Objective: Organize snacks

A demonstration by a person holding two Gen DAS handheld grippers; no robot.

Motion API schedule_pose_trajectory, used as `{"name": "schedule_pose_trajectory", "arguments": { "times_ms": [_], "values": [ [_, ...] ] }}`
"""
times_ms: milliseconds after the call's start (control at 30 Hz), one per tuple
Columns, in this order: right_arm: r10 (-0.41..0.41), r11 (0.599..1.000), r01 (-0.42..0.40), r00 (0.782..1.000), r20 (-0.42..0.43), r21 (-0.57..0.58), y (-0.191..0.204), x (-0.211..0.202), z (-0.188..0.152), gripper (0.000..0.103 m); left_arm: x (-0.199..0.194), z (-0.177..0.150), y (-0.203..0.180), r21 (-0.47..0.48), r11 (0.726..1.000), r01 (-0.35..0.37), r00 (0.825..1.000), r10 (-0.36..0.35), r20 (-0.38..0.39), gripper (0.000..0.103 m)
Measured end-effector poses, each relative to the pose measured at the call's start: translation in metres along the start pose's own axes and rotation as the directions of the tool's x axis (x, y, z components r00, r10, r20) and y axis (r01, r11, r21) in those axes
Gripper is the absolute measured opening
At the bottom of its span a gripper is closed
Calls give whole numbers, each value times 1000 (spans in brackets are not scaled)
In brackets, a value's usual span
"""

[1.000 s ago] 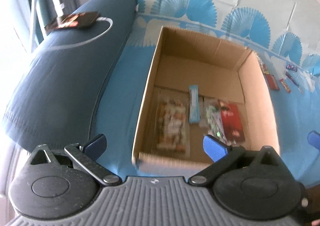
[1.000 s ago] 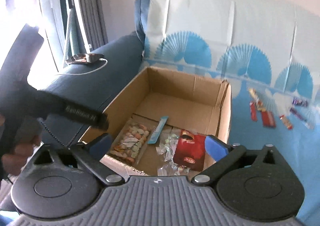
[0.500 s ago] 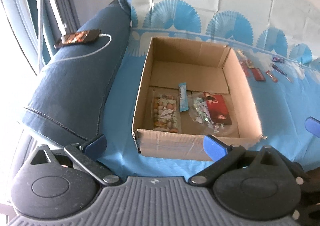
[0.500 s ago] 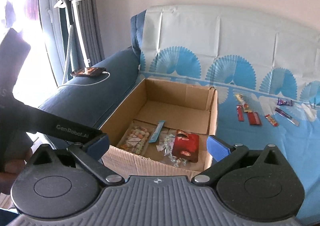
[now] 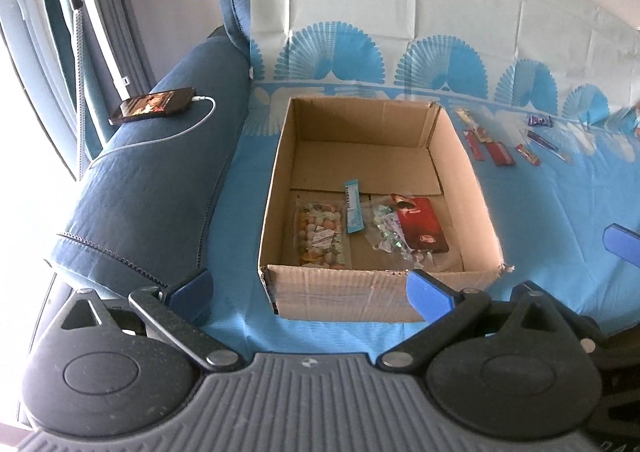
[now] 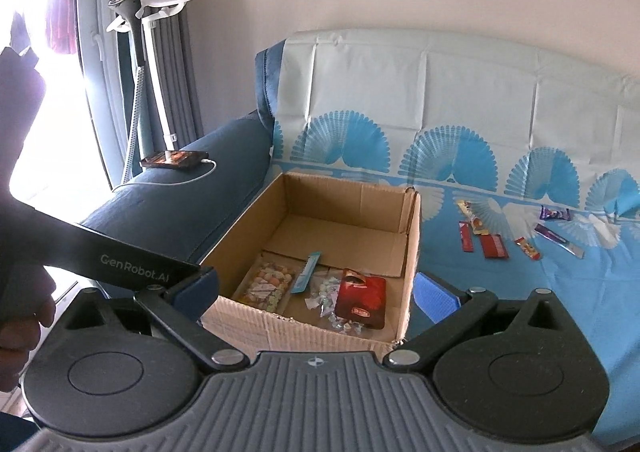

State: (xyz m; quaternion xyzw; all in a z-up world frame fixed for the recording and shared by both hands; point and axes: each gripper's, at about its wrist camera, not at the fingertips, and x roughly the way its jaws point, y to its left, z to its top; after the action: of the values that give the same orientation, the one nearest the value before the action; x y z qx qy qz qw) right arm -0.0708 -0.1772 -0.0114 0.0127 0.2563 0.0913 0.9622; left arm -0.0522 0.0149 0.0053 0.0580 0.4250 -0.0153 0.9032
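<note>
Cardboard forms the open box [image 5: 372, 292] on the blue-covered sofa [image 5: 560, 211], holding a bag of mixed nuts [image 5: 322, 238], a thin blue bar [image 5: 353, 211], wrapped candies [image 5: 386, 238] and a red packet [image 5: 424, 226]. More snack bars [image 6: 496, 240] lie on the cover, right of the box. Both the left claw [image 5: 308, 290] and the right claw [image 6: 316, 292] gape wide, empty, near the box's front.
</note>
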Motion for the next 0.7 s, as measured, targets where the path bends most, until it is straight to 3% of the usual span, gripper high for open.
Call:
{"name": "schedule_pose_trajectory", "arguments": {
  "times_ms": [700],
  "values": [
    [15,997,-13,1000,-18,71,-14,5,-9,103,10,0,-23,71,997,-29,999,30,-23,103]
  ]
}}
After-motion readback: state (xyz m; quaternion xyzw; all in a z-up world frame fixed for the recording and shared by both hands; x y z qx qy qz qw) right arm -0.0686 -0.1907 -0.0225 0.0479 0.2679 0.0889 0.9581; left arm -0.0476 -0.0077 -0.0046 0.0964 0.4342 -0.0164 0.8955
